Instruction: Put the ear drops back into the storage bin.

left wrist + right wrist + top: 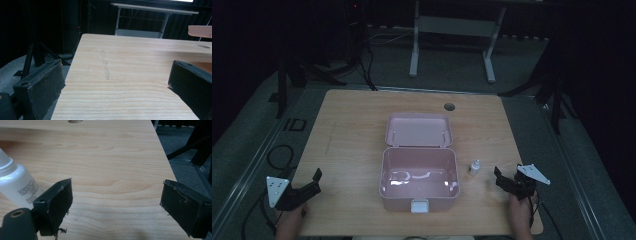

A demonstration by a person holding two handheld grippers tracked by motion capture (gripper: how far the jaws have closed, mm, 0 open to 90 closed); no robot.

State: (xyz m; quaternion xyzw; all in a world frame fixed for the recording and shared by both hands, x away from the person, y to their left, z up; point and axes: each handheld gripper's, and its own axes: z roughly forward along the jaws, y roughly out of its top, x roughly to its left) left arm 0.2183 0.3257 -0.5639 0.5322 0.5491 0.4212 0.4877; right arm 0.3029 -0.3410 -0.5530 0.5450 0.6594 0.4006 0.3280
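Pink plastic box point(419, 181) with its hinged lid laid open sits mid-table between your grippers; a small white plastic bottle point(474, 167) stands just right of it, near your right gripper point(502, 178), jaws wide and empty. Your left gripper point(313, 183) gapes wide too. Pale wooden tabletop point(352, 125), dark room; the bottle's print is unreadable.

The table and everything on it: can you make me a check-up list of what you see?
Surface: wooden table, bare wood, round hole near the far edge.
Job's things: pink box open and empty, lid tipped back; small white bottle upright beside it.
Clutter: nothing seen.
Grippers: left hand-held gripper open, empty; right hand-held gripper open, empty, close to the bottle.
Cables: black loops on the floor at left.
Surroundings: dark room, white table frame behind.
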